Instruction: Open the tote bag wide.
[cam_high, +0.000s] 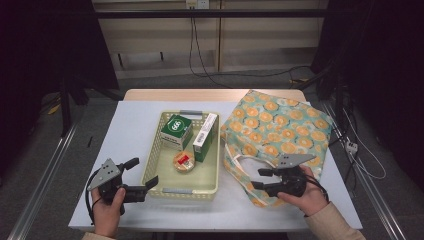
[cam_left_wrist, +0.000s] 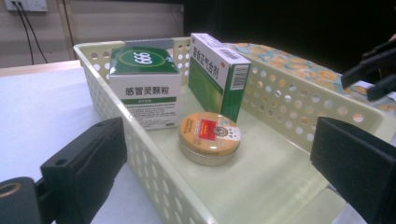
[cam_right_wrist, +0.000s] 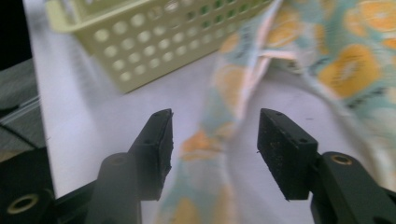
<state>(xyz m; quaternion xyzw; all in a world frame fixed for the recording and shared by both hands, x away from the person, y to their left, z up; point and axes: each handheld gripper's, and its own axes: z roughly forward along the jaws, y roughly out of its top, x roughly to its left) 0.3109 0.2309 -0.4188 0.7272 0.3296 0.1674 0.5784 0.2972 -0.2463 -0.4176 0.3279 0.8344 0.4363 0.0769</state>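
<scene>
Right gripper (cam_right_wrist: 212, 151) gapes unclenched over the bag's handle strap (cam_right_wrist: 205, 140), lying between its jaws; a shallow pinch could slip off; left gripper (cam_high: 139, 173), also released, straddles the basket (cam_high: 150, 165) wall.

Overhead view and both close tool views share the basket (cam_high: 156, 150).

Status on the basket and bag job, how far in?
Early. Nothing looks moved: both boxes and the round tin sit in the basket. In hand: the right gripper is open over the bag's handle strap; the left gripper is open astride the basket's near corner. Left: everything, apparently.
</scene>
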